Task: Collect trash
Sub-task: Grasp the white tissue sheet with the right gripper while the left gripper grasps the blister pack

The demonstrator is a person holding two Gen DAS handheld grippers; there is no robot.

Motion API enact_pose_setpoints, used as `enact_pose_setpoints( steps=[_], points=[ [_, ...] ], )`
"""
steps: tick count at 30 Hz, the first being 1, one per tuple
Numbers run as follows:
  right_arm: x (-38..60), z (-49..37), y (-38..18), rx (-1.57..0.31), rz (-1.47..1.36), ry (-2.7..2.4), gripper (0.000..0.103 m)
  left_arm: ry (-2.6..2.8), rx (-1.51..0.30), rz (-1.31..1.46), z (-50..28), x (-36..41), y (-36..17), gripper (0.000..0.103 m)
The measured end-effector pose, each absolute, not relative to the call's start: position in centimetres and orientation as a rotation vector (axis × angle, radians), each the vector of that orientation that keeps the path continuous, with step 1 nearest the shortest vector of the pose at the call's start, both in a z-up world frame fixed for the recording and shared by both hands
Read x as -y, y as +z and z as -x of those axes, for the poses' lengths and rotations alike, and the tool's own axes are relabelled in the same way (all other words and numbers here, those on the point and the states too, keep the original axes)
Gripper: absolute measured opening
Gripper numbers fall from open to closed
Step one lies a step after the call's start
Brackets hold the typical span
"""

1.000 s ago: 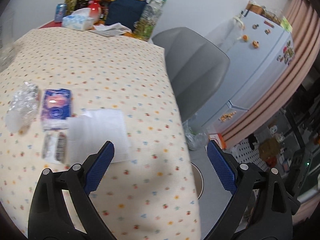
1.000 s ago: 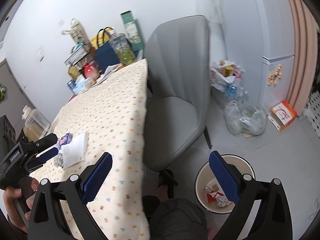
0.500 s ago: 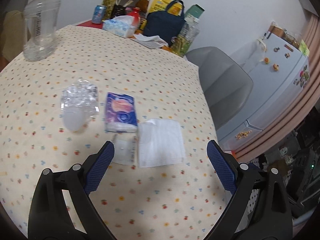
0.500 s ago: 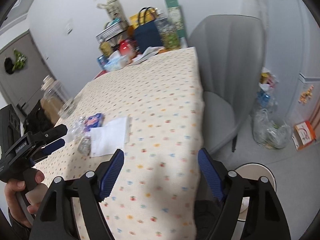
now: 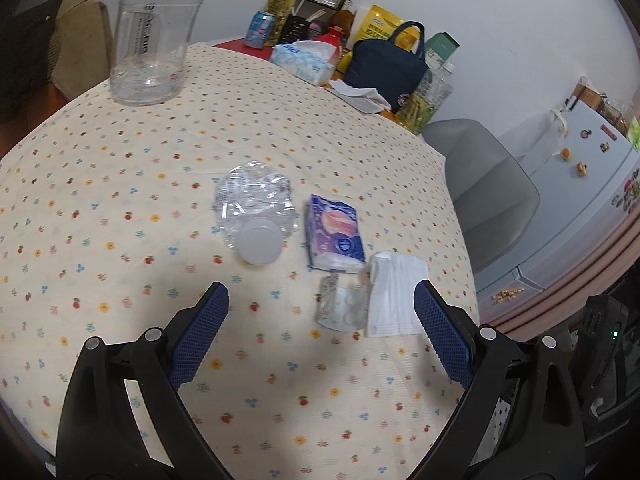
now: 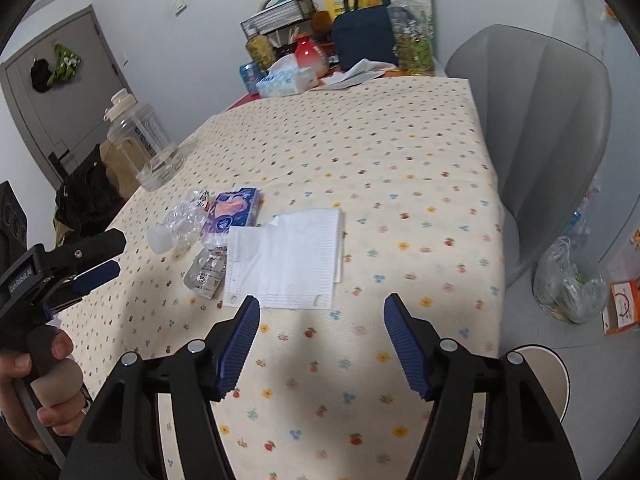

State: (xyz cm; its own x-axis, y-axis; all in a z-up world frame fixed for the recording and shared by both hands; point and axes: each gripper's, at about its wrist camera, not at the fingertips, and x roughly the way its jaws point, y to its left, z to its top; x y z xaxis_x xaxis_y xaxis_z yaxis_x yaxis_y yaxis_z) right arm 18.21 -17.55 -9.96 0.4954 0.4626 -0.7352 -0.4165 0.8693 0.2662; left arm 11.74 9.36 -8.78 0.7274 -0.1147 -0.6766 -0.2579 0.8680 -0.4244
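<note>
The right claw (image 6: 318, 342) hangs over the near edge of the bench (image 6: 400, 168), and the white napkin (image 6: 286, 258) lies flat directly ahead of it, its nearest edge just beyond the left fingertip. The jaws have just been closing and now stand partly open, with nothing between them. The left claw (image 5: 320, 332) stands wide open and empty; in its view the napkin (image 5: 396, 294) lies ahead and to the right, near its right finger, so I judge the right claw the better placed for this piece. The napkin's long side runs away from the right claw, toward the far end of the bench. To its left lie a small clear blister pack (image 6: 206, 272), a purple tissue packet (image 6: 232, 216) and a crushed clear bottle (image 6: 176, 226) with a white cap, all close together; the blister pack touches the napkin's left edge. A white bin (image 6: 552, 380) stands on the floor at the lower right, cut off behind the right claw's finger, and its contents cannot be seen. The print on the blister pack is too small to read.
</note>
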Motion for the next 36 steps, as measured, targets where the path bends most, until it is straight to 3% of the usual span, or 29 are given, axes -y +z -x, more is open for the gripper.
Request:
enact_pose_setpoints(
  steps=[9, 12, 13, 14, 15, 30, 36],
  points=[
    [14.1, -19.7, -12.1, -0.945, 0.003, 0.516, 0.055, 0.134, -0.776, 0.543, -11.4, -11.4, -9.7, 0.093],
    [13.5, -20.3, -13.1, -0.967, 0.033, 0.493, 0.035, 0.132, -0.781, 0.537, -11.5, -11.2, -10.0, 0.093],
    [13.5, -20.3, -13.2, -0.952, 0.048, 0.482, 0.018, 0.129, -0.783, 0.535, -11.6, -11.1, -10.1, 0.093],
    [13.3, -20.3, -13.3, -0.953, 0.074, 0.481, 0.008, 0.126, -0.785, 0.533, -11.8, -11.0, -10.2, 0.093],
    [13.3, -20.3, -13.2, -0.954, 0.077, 0.491, 0.004, 0.123, -0.789, 0.527, -11.9, -10.8, -10.3, 0.093],
    [18.7, -18.0, -10.2, -0.883, -0.022, 0.487, 0.003, 0.039, -0.853, 0.472, -14.9, -6.4, -12.2, 0.092],
    [20.9, -17.4, -10.2, -0.884, -0.054, 0.466, 0.003, 0.045, -0.901, 0.436, -16.7, -4.6, -13.3, 0.073]
  ],
)
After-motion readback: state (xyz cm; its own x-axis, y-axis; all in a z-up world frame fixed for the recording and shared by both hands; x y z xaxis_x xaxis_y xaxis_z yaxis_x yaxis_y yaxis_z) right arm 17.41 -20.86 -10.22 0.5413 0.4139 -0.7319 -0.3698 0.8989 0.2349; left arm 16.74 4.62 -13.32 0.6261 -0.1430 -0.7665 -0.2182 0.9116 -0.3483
